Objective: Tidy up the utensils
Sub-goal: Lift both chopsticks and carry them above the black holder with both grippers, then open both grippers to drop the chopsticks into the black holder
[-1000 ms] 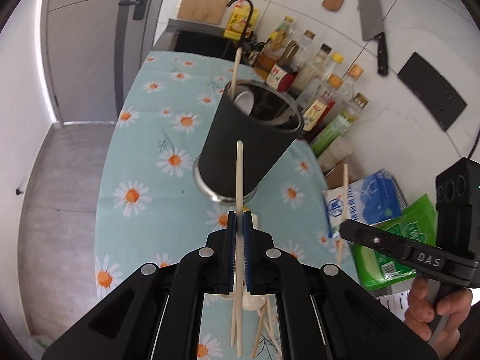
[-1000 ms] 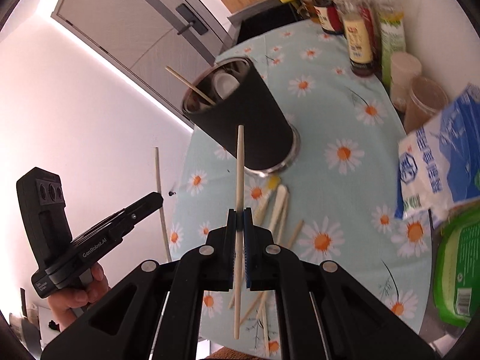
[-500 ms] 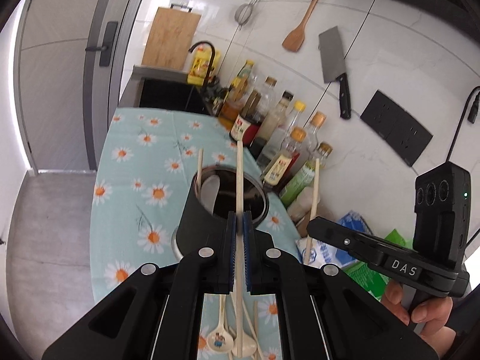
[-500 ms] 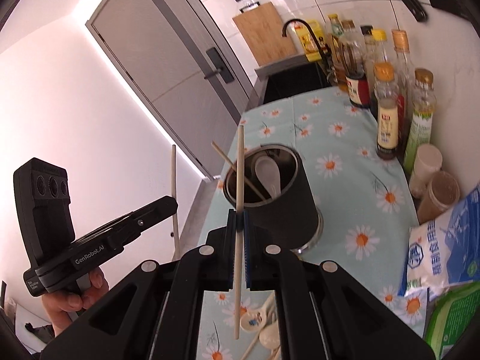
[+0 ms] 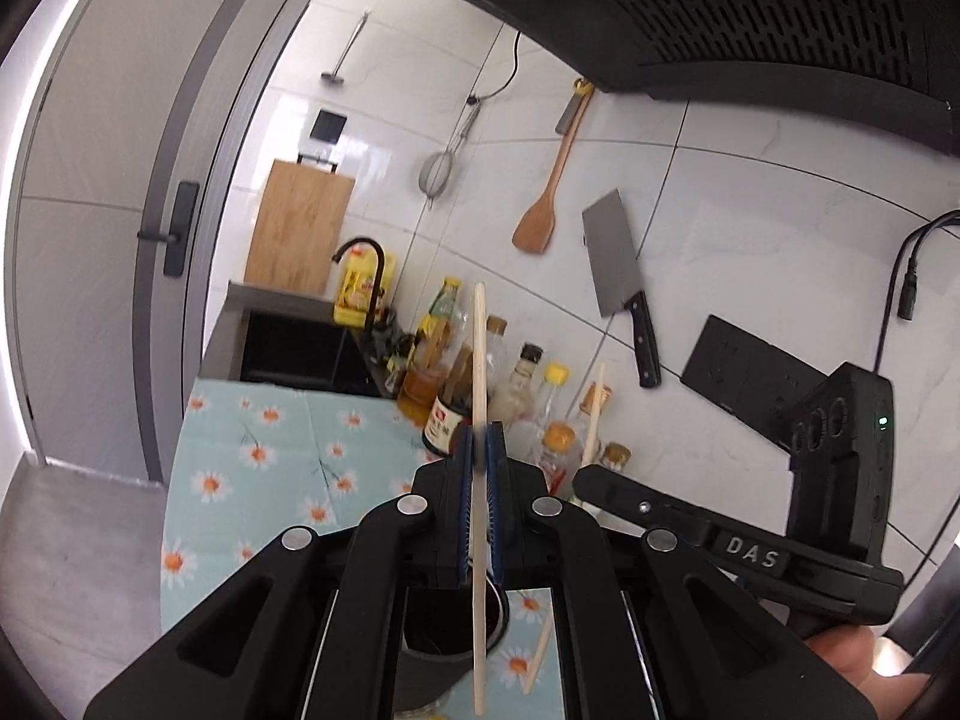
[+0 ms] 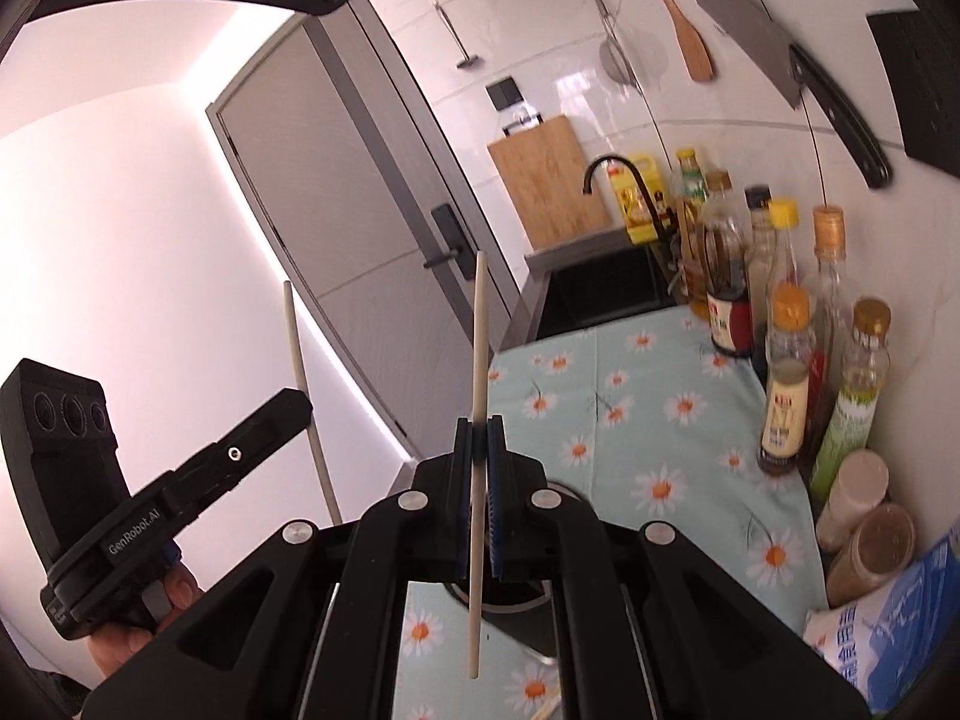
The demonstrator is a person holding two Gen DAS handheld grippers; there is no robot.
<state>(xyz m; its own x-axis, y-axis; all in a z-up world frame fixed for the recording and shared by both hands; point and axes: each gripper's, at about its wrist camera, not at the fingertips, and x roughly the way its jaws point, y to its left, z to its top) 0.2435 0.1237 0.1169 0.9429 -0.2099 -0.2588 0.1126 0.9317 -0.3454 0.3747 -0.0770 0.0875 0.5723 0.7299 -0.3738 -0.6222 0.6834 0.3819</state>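
My left gripper [image 5: 479, 441] is shut on a pale wooden chopstick [image 5: 479, 360] held upright; its lower end hangs over the mouth of the black utensil holder [image 5: 447, 657], mostly hidden under the gripper. My right gripper [image 6: 478, 435] is shut on a second chopstick [image 6: 479, 336], also upright, with its lower tip above the holder's steel rim [image 6: 528, 600]. Each gripper shows in the other's view: the right one [image 5: 600, 480] with its chopstick [image 5: 594, 420], the left one [image 6: 288, 408] with its chopstick [image 6: 300, 384]. Another loose chopstick [image 5: 537, 657] lies on the cloth.
A daisy-print cloth [image 6: 648, 420] covers the counter. Sauce bottles [image 6: 786, 372] and jars [image 6: 870, 546] line the right wall, with a blue bag [image 6: 900, 630] in front. A sink [image 5: 300, 354] with a black tap, a cutting board, a cleaver [image 5: 618, 264] and a spatula stand behind.
Both grippers have tilted up and lifted, so the holder has dropped under them and the wall fills the views. Both chopsticks stay gripped and now stand more upright over the holder.
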